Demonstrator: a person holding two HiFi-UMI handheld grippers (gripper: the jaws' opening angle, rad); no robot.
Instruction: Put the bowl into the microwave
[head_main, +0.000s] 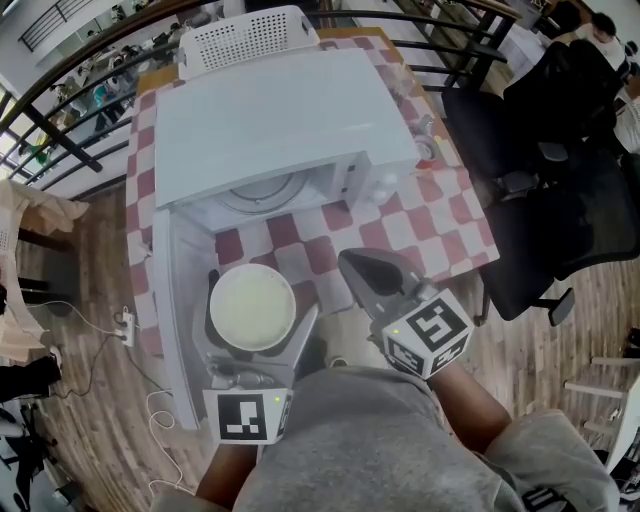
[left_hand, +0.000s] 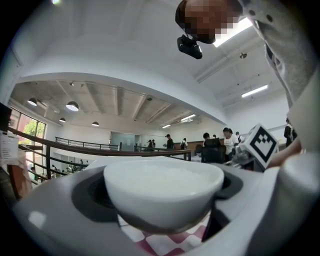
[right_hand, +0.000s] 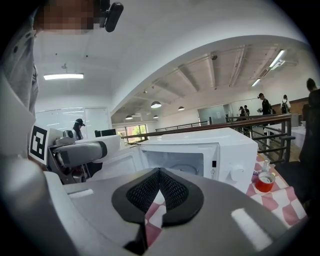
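Note:
A white bowl is clamped between the jaws of my left gripper, held above the open microwave door. In the left gripper view the bowl fills the middle, gripped from both sides by the dark pads. The white microwave stands on the checkered table with its cavity open and the glass turntable showing. My right gripper hovers to the right of the bowl, shut and empty; its pads meet in the right gripper view, which faces the microwave.
A white basket sits behind the microwave. A red tape roll and small items lie at the table's right end. Black office chairs stand to the right. Cables and a power strip lie on the wood floor at left.

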